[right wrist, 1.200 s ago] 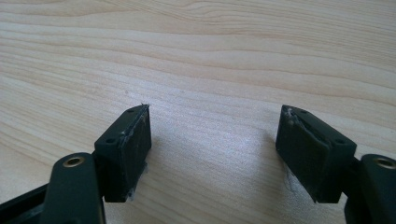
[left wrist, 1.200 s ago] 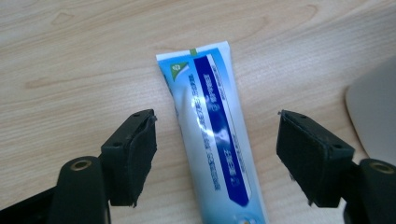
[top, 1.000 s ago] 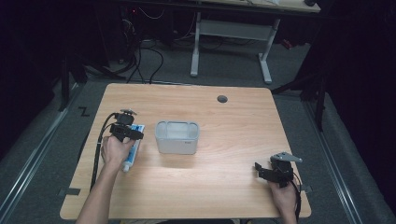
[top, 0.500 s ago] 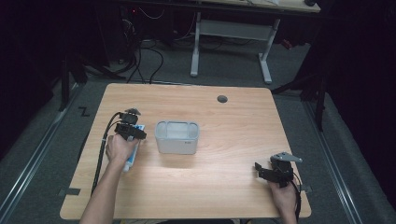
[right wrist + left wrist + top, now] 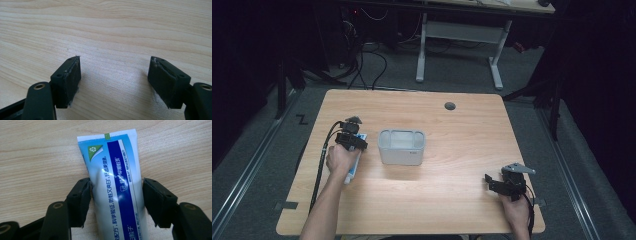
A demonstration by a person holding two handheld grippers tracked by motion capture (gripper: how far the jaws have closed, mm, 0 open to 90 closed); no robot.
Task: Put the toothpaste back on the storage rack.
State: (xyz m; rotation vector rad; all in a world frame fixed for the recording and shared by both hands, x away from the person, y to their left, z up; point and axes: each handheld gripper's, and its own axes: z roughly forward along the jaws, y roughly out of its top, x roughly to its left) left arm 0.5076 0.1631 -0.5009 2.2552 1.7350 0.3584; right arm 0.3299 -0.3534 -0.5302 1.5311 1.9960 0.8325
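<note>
A blue-and-white toothpaste tube lies flat on the wooden tabletop, just to the left of a translucent plastic container that stands near the middle of the tabletop. The left hand-held gripper sits over the tube, its two black jaws on either side of the tube's body: the left jaw touches the tube's edge, while the right jaw is at or just off the other edge, so the jaws bracket the tube without visibly squeezing it. The tube's flat crimped end points away from the gripper, past the jaw tips. In the high view the left hand-held gripper is just beside the container's left wall. The right hand-held gripper is well to the right of the container and nearer the person, near the tabletop's front right corner; its jaws are spread wide over bare wood.
</note>
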